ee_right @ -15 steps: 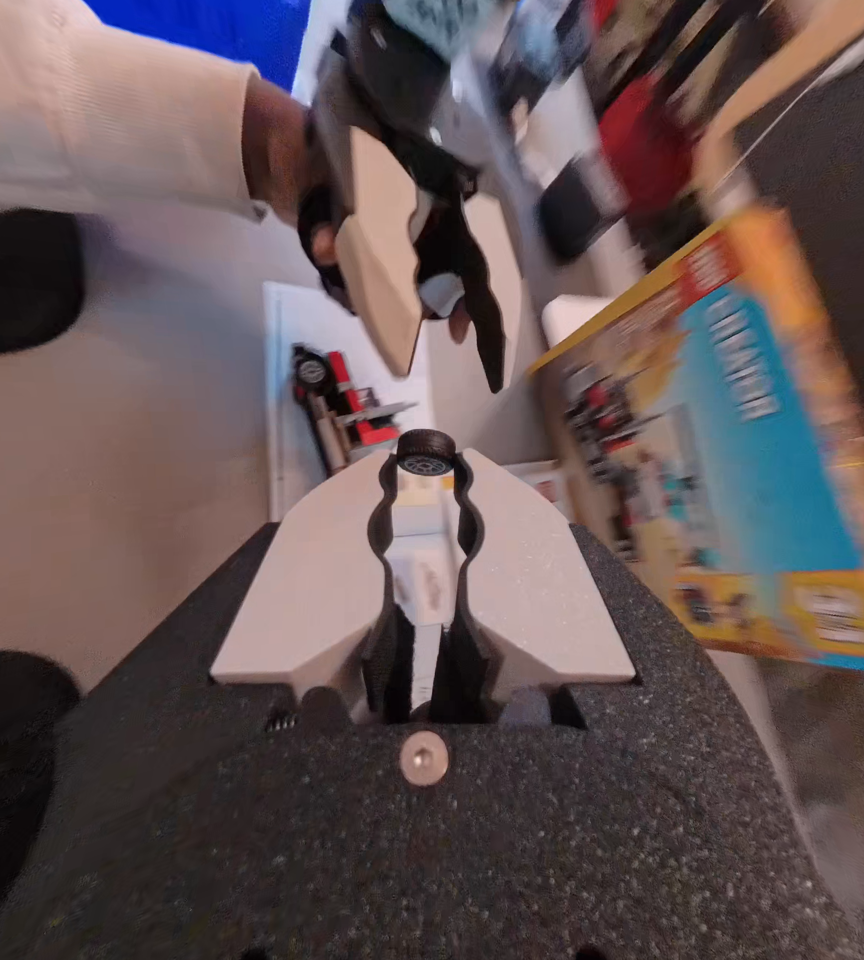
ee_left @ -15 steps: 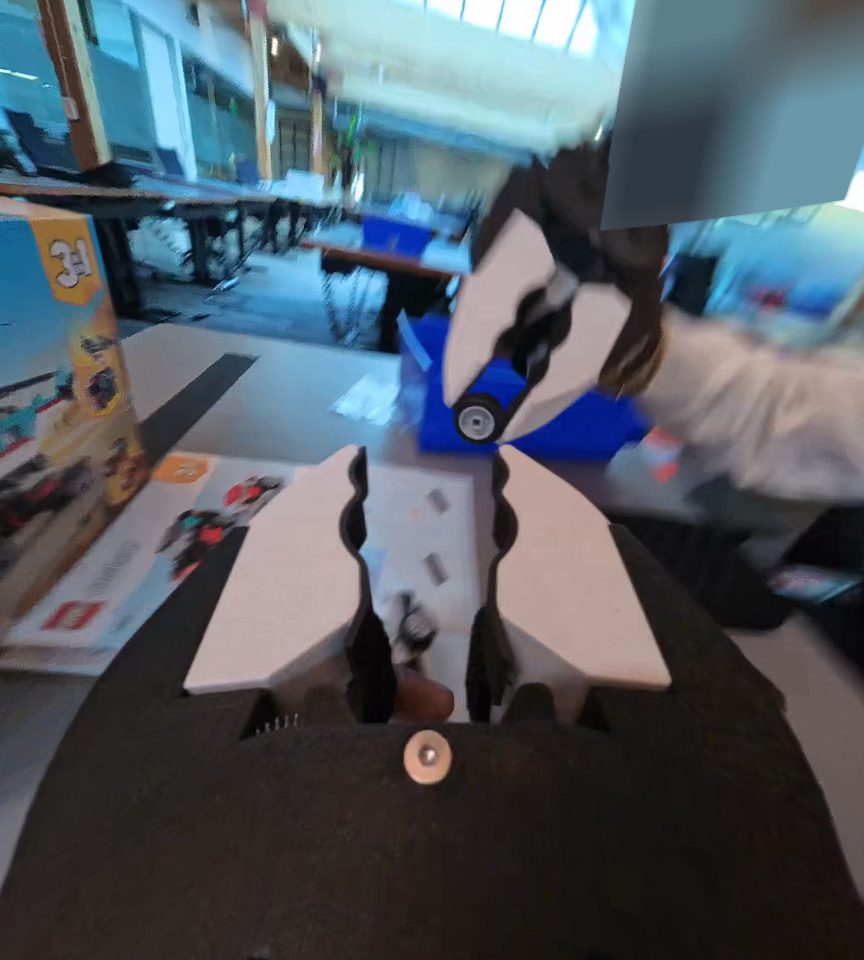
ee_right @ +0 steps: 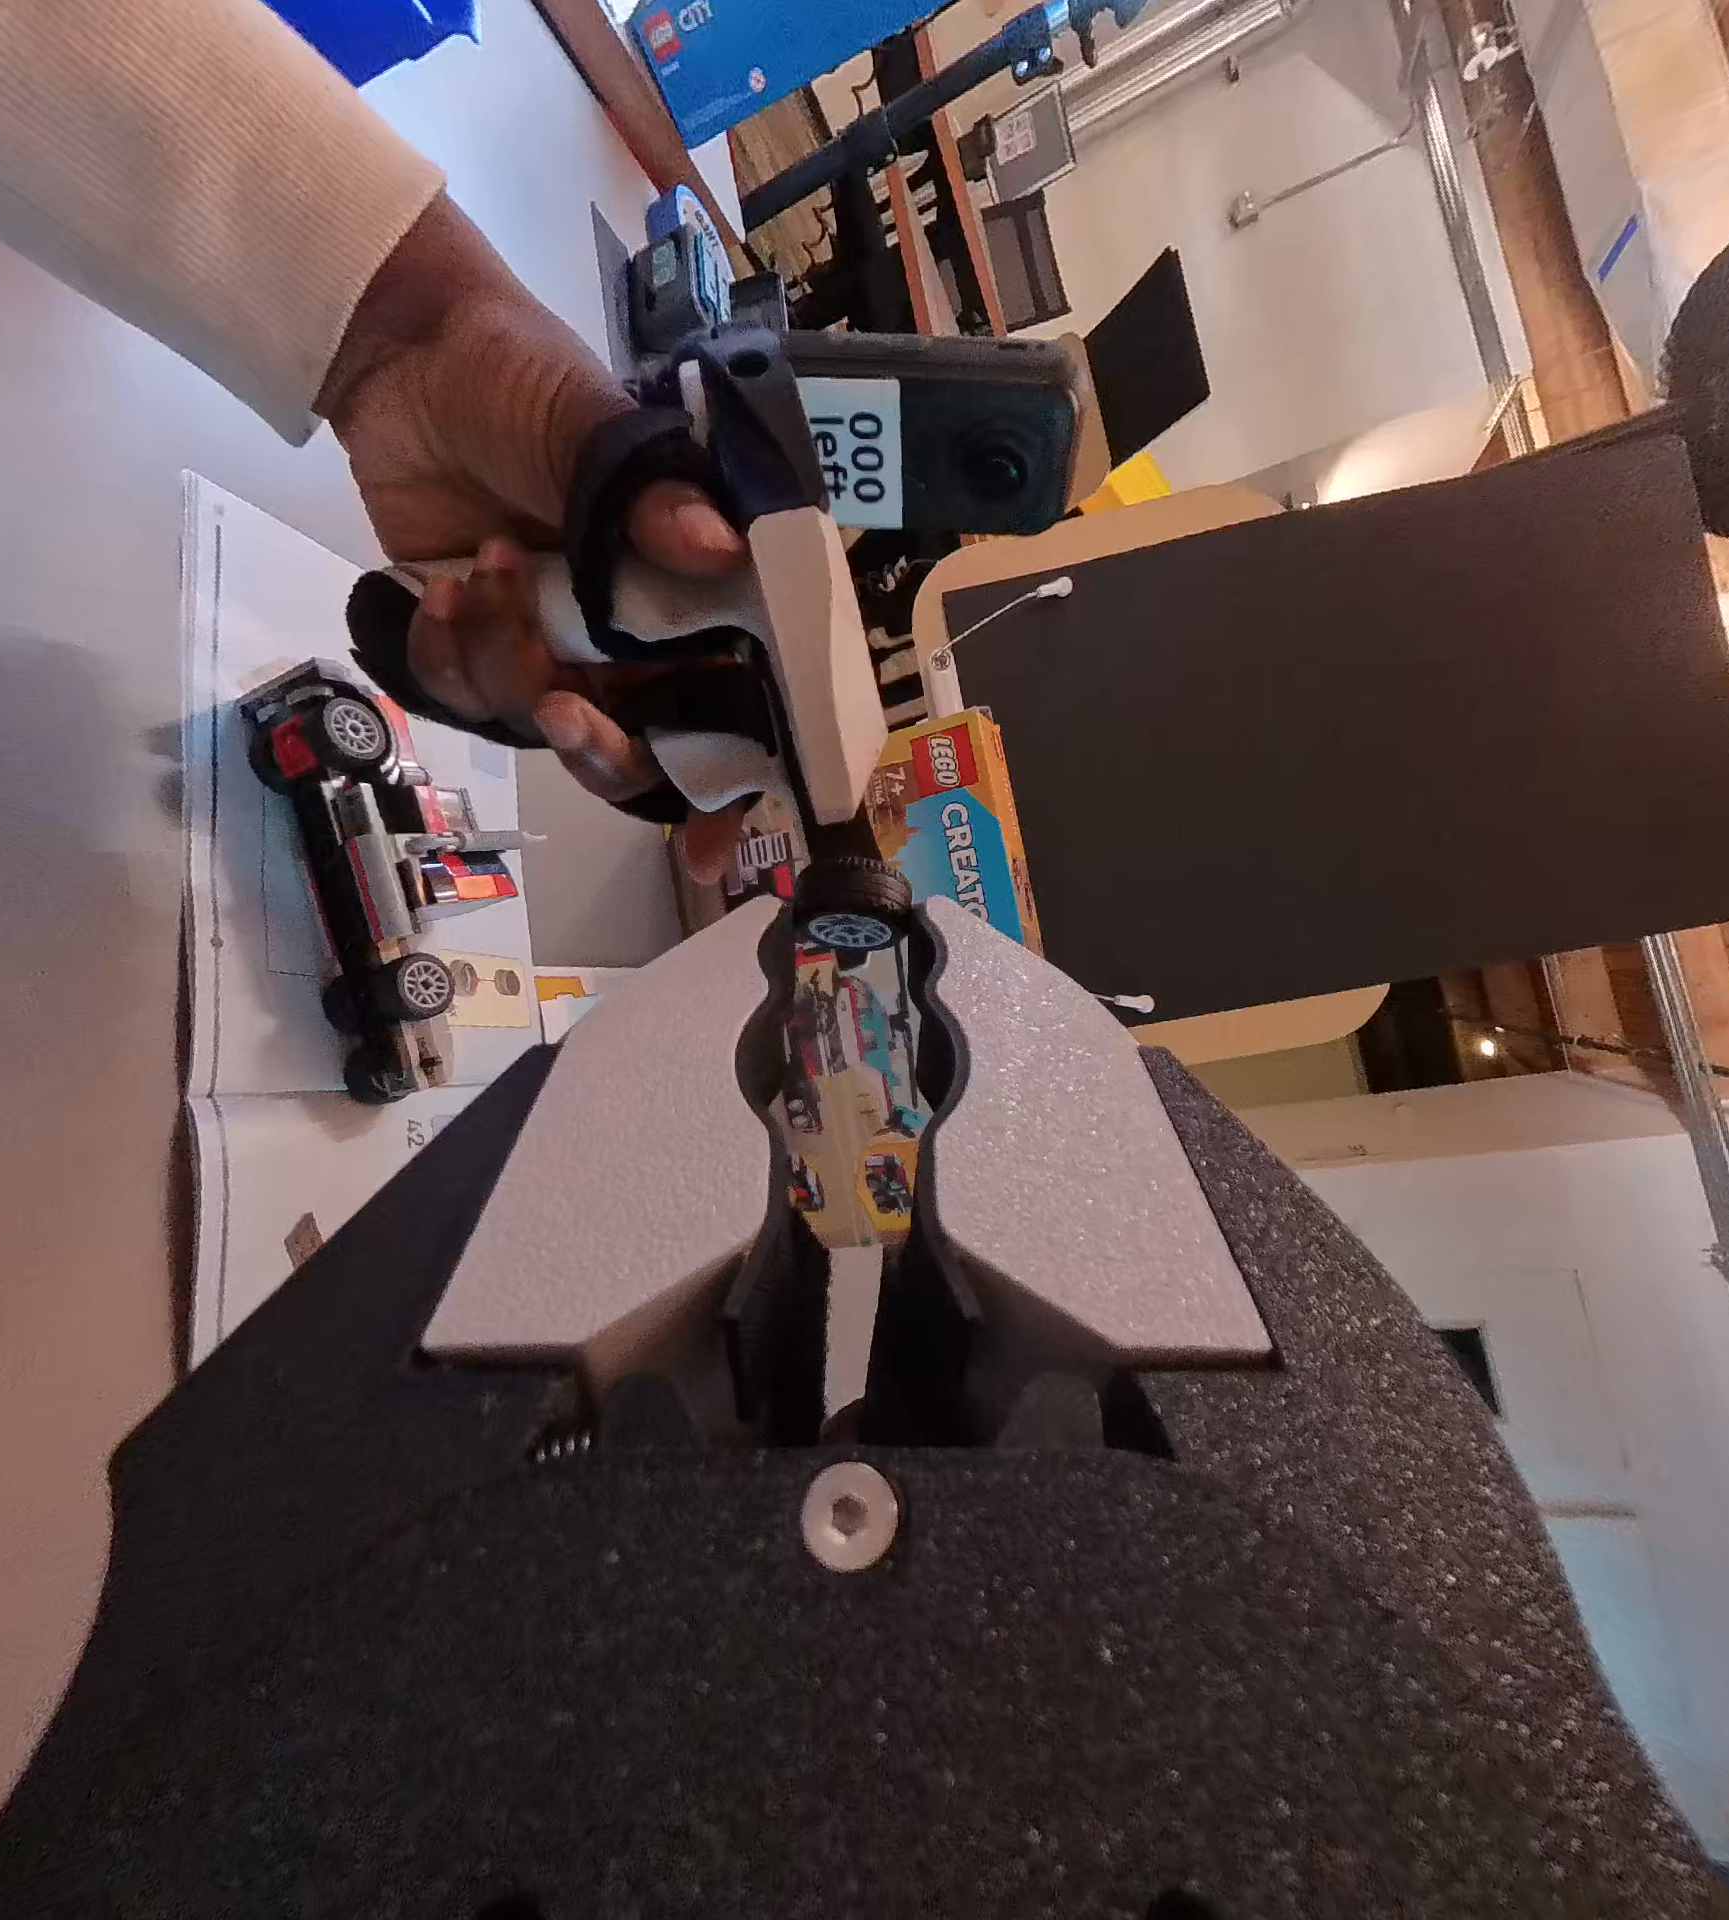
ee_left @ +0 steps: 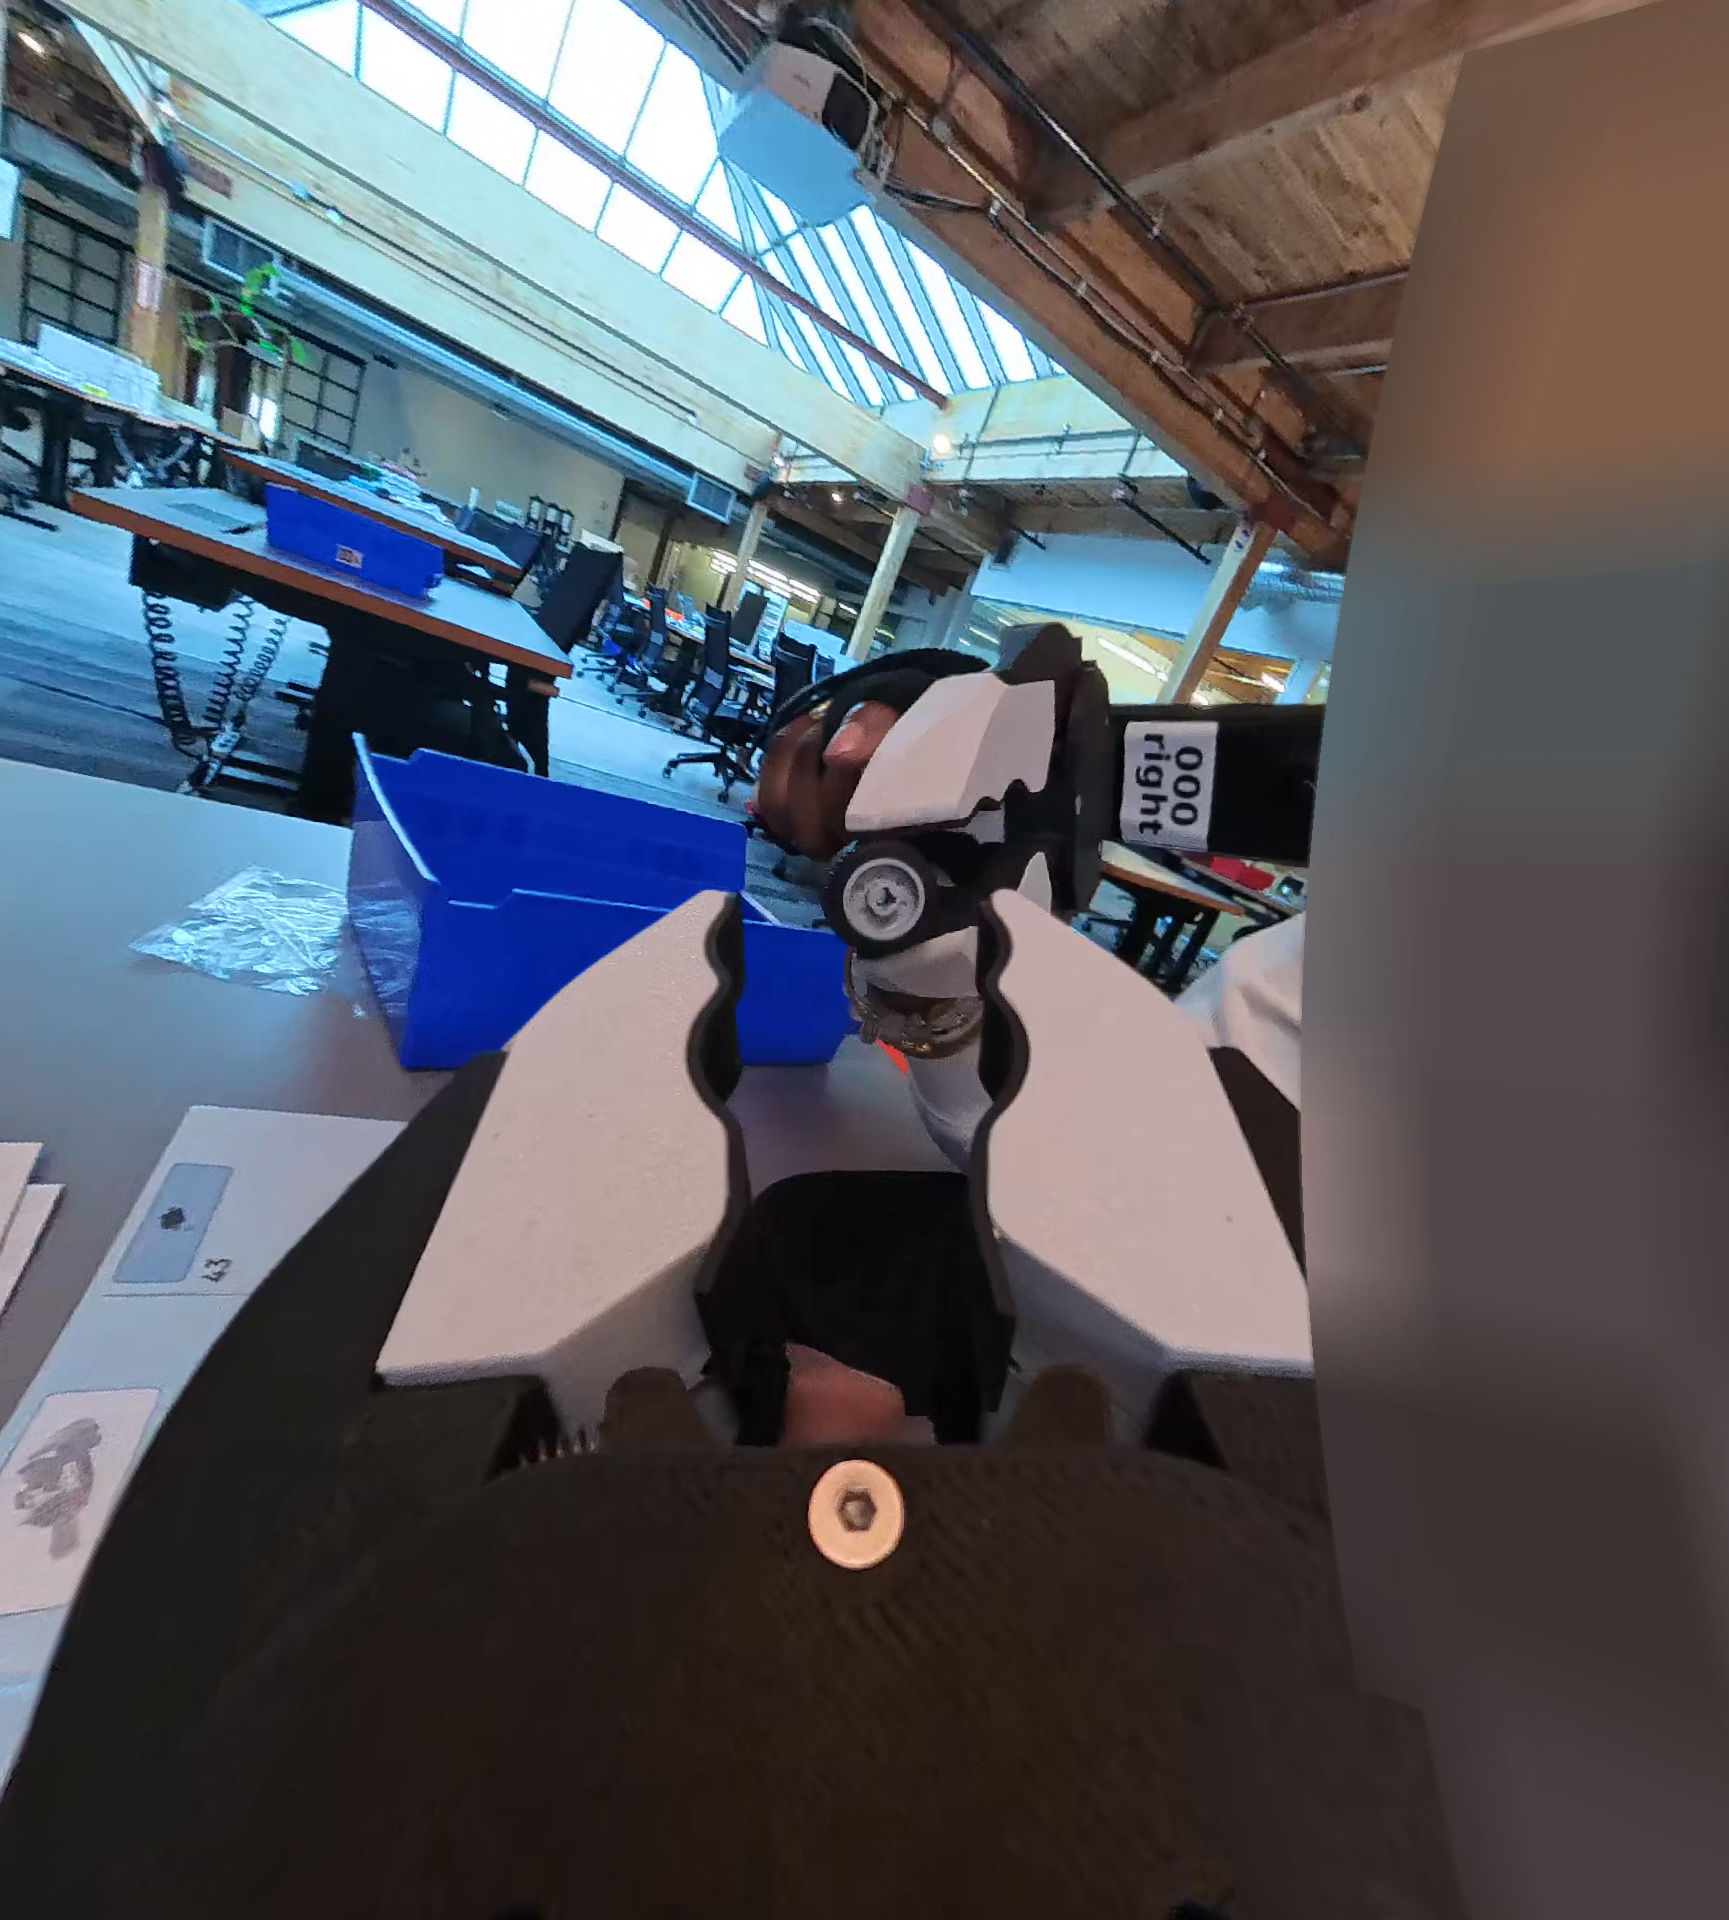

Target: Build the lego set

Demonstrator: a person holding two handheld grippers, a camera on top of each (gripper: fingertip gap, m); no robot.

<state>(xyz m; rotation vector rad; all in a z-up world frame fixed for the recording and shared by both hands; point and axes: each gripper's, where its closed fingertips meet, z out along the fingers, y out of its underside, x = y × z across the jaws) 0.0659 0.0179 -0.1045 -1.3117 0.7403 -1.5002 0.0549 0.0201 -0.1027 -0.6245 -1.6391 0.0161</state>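
My right gripper (ee_right: 852,920) is shut on a small black wheel (ee_right: 852,914) with a grey rim, held at its fingertips in the air. In the left wrist view the wheel (ee_left: 886,899) sits just beyond my open left gripper (ee_left: 860,925), between its spread tips. My left gripper (ee_right: 787,805) also shows in the right wrist view, with one fingertip right at the wheel; I cannot tell if they touch. The part-built black and red lego car (ee_right: 361,862) lies on the instruction booklet (ee_right: 236,582).
A blue bin (ee_left: 548,914) and a clear plastic bag (ee_left: 247,930) sit on the grey table (ee_left: 60,862). Booklet pages (ee_left: 164,1299) lie at the left. A lego box (ee_right: 953,831) stands before a black board (ee_right: 1359,727). A sleeved arm (ee_right: 164,187) reaches across. Only a small space, under 4 cm, lies between the two pairs of fingers.
Both grippers have closed in on each other. The left one has tilted up, so the wheel now sits at its open fingertips. The right gripper still holds the wheel.
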